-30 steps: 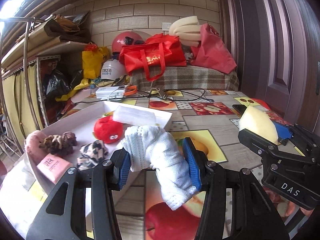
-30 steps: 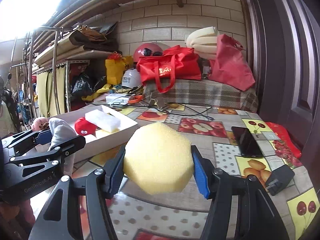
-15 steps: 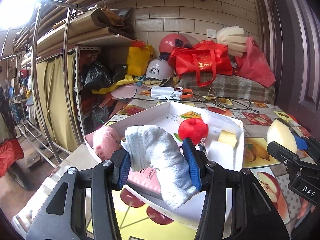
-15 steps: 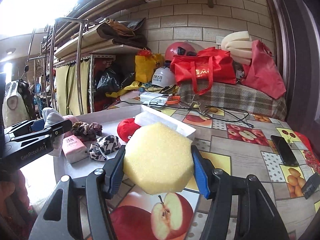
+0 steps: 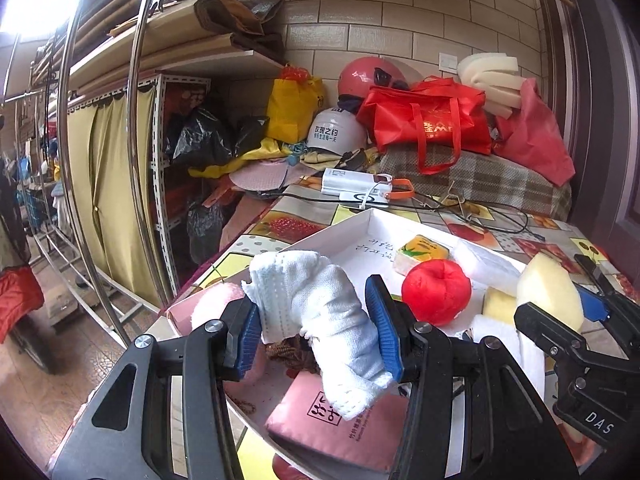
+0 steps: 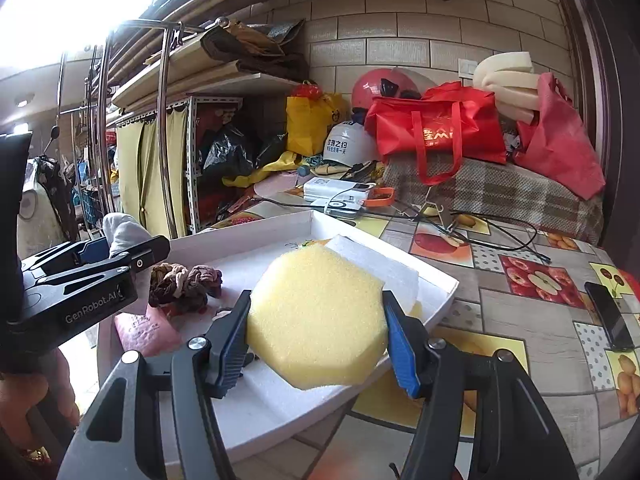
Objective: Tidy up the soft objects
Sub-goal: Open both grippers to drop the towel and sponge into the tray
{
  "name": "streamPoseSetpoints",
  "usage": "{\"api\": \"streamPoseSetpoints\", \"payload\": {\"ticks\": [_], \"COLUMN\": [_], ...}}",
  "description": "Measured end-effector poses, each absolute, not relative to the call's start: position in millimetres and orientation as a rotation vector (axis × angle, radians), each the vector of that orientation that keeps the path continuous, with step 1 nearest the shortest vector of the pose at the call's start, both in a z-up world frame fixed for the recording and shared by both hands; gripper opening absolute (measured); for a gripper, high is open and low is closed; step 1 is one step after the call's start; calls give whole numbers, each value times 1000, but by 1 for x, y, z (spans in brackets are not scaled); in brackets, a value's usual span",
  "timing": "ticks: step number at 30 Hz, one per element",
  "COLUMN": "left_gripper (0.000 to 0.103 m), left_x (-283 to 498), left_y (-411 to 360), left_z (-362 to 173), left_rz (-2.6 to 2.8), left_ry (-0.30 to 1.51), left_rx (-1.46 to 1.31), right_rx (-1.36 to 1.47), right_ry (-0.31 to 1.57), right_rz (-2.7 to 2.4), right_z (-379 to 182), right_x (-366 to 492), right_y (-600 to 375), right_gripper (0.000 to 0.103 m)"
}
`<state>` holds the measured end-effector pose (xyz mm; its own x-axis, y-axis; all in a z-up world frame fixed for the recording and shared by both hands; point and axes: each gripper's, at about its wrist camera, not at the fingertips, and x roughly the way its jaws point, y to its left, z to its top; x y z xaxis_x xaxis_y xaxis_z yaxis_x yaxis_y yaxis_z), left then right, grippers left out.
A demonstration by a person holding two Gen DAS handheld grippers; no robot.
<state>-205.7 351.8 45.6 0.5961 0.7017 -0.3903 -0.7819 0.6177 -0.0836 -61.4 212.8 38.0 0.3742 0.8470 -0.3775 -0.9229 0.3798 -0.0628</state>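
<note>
Cloth: a white cloth (image 5: 320,312) is clamped between the blue pads of the left gripper (image 5: 318,330), its loose end hanging down over the near end of the tray (image 5: 344,236).
Sponge: a yellow sponge (image 6: 316,316) is squeezed between the pads of the right gripper (image 6: 316,334), held above the tray's right half.
Tray: white and shallow, on the fruit-print table (image 6: 532,320).
In tray: a red ball (image 5: 436,292), a pink packet (image 5: 332,428) at the near end, a brown scrunchie (image 6: 182,282), a white foam block (image 6: 376,266) along the right wall, a small yellow-printed block (image 5: 420,254) farther back.
Pink plush: (image 5: 216,304) just left of the cloth, at the tray's near left corner.
Phone: (image 6: 610,316) dark, flat on the table, well right of the tray.
</note>
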Motion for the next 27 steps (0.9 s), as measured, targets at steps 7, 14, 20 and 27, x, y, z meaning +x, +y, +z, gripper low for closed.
{"api": "streamPoseSetpoints", "payload": {"ticks": [7, 14, 20, 27], "left_gripper": [71, 103, 103, 103], "left_x": [-194, -206, -209, -220], "left_y": [364, 374, 368, 355], "left_z": [43, 41, 44, 47], "left_rz": [872, 913, 939, 969], "left_ry": [392, 355, 328, 275], "left_rx": [-284, -357, -334, -304], "right_rx": [-329, -289, -310, -247], "right_ry": [331, 371, 319, 248], "right_rz": [1124, 1099, 1104, 1087], "right_z": [36, 36, 37, 44], "right_x": [-62, -50, -60, -63], "right_y": [243, 239, 239, 223], "right_gripper": [71, 103, 103, 103]}}
